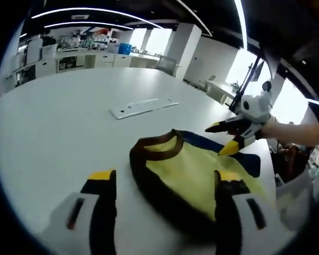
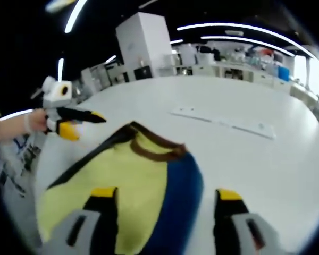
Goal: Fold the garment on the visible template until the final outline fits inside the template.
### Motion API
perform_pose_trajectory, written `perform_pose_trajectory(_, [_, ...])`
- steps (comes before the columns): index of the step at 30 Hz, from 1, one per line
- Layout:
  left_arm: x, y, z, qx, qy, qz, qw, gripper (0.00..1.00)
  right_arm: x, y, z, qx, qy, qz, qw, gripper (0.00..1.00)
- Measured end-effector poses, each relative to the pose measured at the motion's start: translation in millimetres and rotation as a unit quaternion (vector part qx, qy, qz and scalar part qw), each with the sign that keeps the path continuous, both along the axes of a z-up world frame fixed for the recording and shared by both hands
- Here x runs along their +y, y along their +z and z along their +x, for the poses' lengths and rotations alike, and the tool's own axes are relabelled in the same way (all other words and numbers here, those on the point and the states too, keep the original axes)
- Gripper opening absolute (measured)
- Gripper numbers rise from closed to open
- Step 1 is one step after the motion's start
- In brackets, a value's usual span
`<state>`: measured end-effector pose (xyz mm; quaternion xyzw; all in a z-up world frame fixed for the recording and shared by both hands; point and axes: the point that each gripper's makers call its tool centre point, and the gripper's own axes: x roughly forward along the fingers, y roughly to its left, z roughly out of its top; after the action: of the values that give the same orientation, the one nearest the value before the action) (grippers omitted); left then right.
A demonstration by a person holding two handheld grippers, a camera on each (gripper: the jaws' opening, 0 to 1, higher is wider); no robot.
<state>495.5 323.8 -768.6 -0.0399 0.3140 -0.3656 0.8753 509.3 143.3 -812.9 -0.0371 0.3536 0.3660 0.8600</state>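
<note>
The garment [image 1: 194,178] is a yellow top with a brown collar and blue panels, lying rumpled on the white surface [image 1: 58,133] near one edge. In the left gripper view it's bunched up with the collar ring standing open. No logo or print on it that I can read, the fabric's too blurry for that anyway.

Left tongs [image 1: 165,207] are spread wide with nothing between them, one jaw over the bare surface and one over the yellow cloth. Right tongs [image 2: 165,212] are also wide open and empty, hovering over the yellow and blue fabric; you can see them in the left gripper view [image 1: 228,139] too, held by a hand [image 1: 279,129] just beside the garment's far side.

Farther toward the middle of the surface lies a flat white strip [image 1: 143,107]; any markings on it are too small to make out. Garment's lower part is cut off behind the jaws.
</note>
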Motion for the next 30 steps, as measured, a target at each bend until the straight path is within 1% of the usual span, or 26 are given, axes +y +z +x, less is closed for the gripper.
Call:
perform_pose_trajectory(4, [2.4,6.4,-6.9,-0.004,-0.002,-0.001,1.0000,0.81,-4.8,3.7,-13.8,0.005,0.002,-0.006,1.0000,0.80])
perform_pose_trajectory(5, [2.7,7.8,-9.1,-0.003,-0.001,-0.001,1.0000,0.84,-6.5,6.1,-19.3,0.007,0.001,-0.005,1.0000,0.82])
perform_pose_trajectory(7, [2.7,11.1,-15.2,-0.003,0.000,-0.006,1.0000,0.88,-8.1,7.3,-23.2,0.011,-0.001,-0.004,0.9999,0.87])
perform_pose_trajectory(9, [4.5,12.9,-20.5,-0.001,0.001,-0.006,1.0000,0.90,-12.3,7.6,-21.0,0.006,-0.005,-0.008,0.9999,0.89])
perform_pose_trajectory(11, [3.8,18.4,-29.4,-0.008,0.004,-0.008,0.9999,0.93,-15.7,13.3,-30.8,0.006,-0.007,-0.007,0.9999,0.90])
perform_pose_trajectory(13, [4.9,23.7,-34.2,-0.011,0.010,-0.017,0.9997,0.95,-22.2,14.2,-30.5,0.005,-0.012,-0.006,0.9999,0.91])
perform_pose_trajectory(17, [8.6,27.0,-42.9,-0.013,0.013,-0.017,0.9997,0.94,-31.5,22.3,-47.7,0.003,-0.020,-0.006,0.9998,0.90])
perform_pose_trajectory(24, [15.0,32.1,-62.3,-0.013,0.017,-0.015,0.9997,0.92,-51.8,25.8,-68.7,0.006,-0.037,-0.004,0.9993,0.89])
perform_pose_trajectory(30, [16.9,36.4,-82.0,-0.013,0.023,-0.018,0.9995,0.89,-68.5,28.6,-75.5,0.003,-0.048,-0.003,0.9989,0.88])
